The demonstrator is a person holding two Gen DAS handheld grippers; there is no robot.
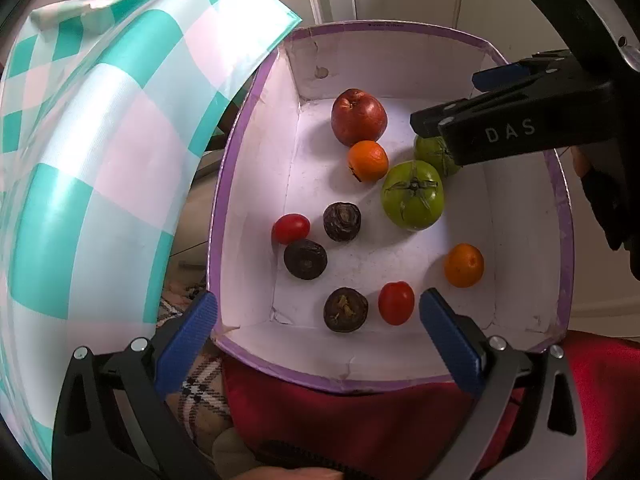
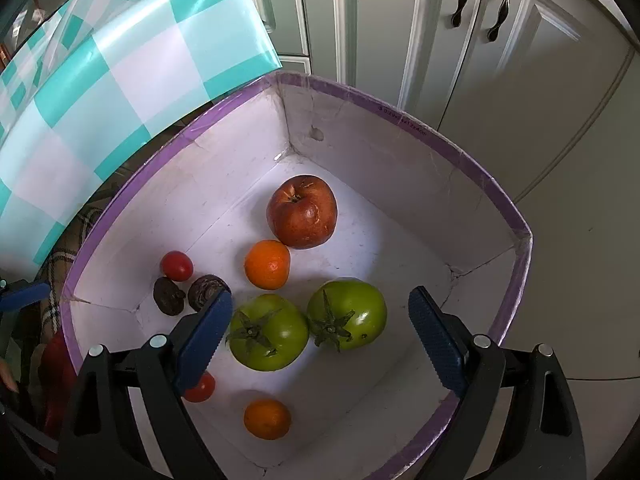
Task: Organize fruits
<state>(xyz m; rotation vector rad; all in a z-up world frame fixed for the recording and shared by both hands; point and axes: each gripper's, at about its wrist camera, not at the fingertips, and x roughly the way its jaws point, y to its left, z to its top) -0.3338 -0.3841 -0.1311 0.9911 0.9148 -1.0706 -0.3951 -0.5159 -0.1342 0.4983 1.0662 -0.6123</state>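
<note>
A white box with a purple rim (image 1: 560, 184) (image 2: 472, 168) holds loose fruit: a red apple (image 1: 358, 117) (image 2: 302, 211), two green tomatoes (image 1: 413, 195) (image 2: 346, 313) (image 2: 269, 332), two small oranges (image 1: 368, 161) (image 1: 464, 265) (image 2: 267, 264), two red cherry tomatoes (image 1: 291, 229) (image 1: 396, 302) and three dark shrivelled fruits (image 1: 342, 221). My left gripper (image 1: 318, 330) is open and empty above the box's near edge. My right gripper (image 2: 320, 330) (image 1: 448, 100) is open and empty, hovering over the green tomatoes.
A table with a teal and white checked cloth (image 1: 100, 152) (image 2: 120, 76) stands close on the left of the box. The box rests on red fabric (image 1: 340, 420) and plaid cloth (image 1: 200, 380). White cabinet doors (image 2: 500, 60) are behind.
</note>
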